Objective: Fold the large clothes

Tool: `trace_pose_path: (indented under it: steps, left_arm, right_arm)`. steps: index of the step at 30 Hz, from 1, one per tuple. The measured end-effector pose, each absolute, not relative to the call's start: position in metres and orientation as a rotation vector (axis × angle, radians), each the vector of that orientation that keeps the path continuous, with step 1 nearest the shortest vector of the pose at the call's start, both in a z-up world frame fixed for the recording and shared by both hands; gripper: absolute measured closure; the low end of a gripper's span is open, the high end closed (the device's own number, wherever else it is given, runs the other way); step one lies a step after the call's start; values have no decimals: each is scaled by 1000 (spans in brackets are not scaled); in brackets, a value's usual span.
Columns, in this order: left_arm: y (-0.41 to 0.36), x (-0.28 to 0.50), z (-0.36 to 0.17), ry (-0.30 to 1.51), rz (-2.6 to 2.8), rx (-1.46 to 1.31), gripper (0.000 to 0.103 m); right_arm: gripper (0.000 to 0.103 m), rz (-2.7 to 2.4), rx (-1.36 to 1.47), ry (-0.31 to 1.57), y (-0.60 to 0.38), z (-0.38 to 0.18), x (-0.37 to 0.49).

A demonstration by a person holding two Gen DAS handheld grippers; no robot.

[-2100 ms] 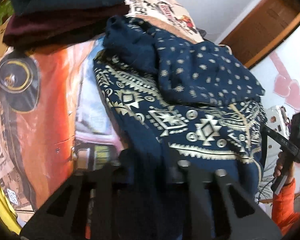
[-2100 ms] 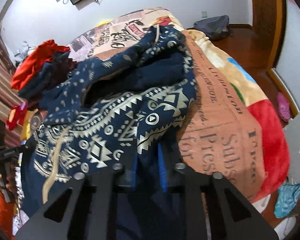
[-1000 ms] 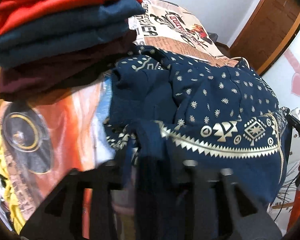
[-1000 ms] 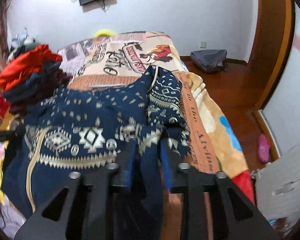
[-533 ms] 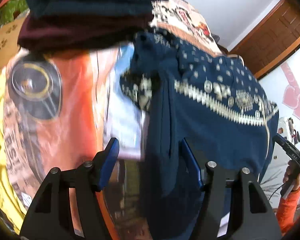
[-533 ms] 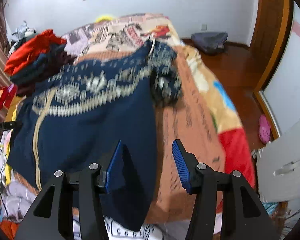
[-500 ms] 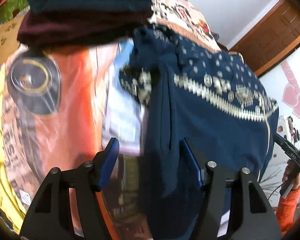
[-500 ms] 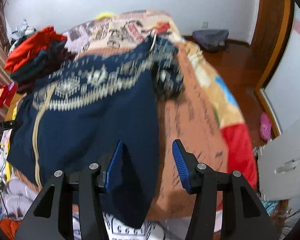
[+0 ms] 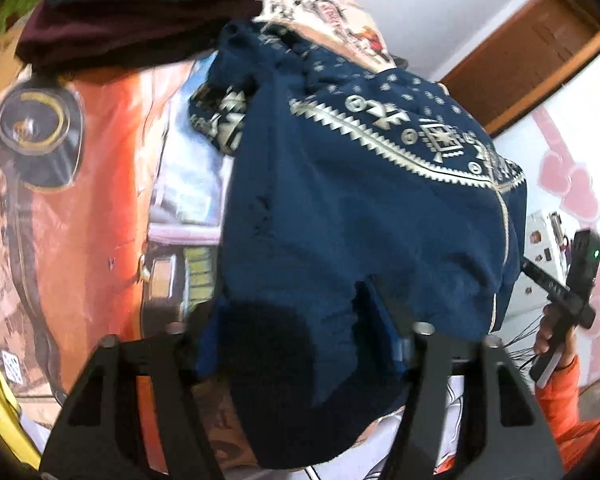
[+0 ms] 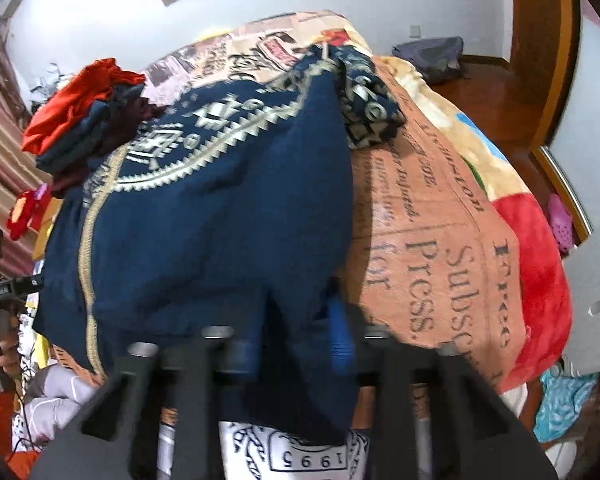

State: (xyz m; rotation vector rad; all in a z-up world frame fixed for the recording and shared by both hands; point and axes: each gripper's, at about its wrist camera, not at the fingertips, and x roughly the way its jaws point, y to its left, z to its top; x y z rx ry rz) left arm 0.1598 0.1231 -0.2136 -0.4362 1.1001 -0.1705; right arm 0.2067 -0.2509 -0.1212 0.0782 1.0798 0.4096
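Observation:
A large navy garment with a cream geometric pattern (image 9: 360,200) lies spread on the bed and hangs over its near edge; it also shows in the right wrist view (image 10: 220,208). My left gripper (image 9: 296,344) is open, its jaws apart around the garment's lower hem at one corner. My right gripper (image 10: 296,348) is part closed, with the hem's other corner between its blue pads (image 10: 340,344); whether they pinch the cloth is unclear. The fingertips of both are partly hidden by cloth.
A printed orange blanket (image 10: 440,240) covers the bed (image 9: 112,184). A stack of folded clothes, red, navy and maroon, (image 10: 84,120) sits at the bed's far side, also in the left wrist view (image 9: 132,12). A wooden door (image 9: 540,56) and floor (image 10: 500,92) lie beyond.
Both grippers let go of the raised garment about half a second ago and it dropped flat. Now both have moved down to the hem at the bed edge, the right jaws narrower.

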Motion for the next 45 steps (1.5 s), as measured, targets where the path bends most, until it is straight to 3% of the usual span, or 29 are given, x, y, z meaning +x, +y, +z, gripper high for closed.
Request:
trace_pose_path:
  steps: [1,3,8,17,20,25,37,44,45]
  left_arm:
    - [120,160,-211,1087,-157,-414,76]
    - [116,163,-206,1075,-160,-393,89]
    - [111,172,-173,993,-191,-360,91]
    - [131,204,-53,690,-237,-340,92]
    - [142,229,-40,660,-230,-367,92]
    - [158,288,-62,708,-150,-387,92]
    - [157,380,-201,1022,-47,-316,91]
    - [149,376,-196,1036,-43,-244,82]
    - [148,374,-192,1028,-40,-235,77]
  right_arm:
    - [92,421,87,1075,-249,-119,206]
    - [93,449,101,1053,-246,-113,205]
    - [94,491,84,963,-237,-80,210]
    - [95,502,54,707,-220,5,251]
    - [95,480,52,666,-213,18,275]
    - [95,434,100,681,-212,12,323]
    - [95,321,95,950,-216,-90,398]
    - [90,326,97,978,-222,-89,394]
    - [90,323,82,971,-221,-86,391]
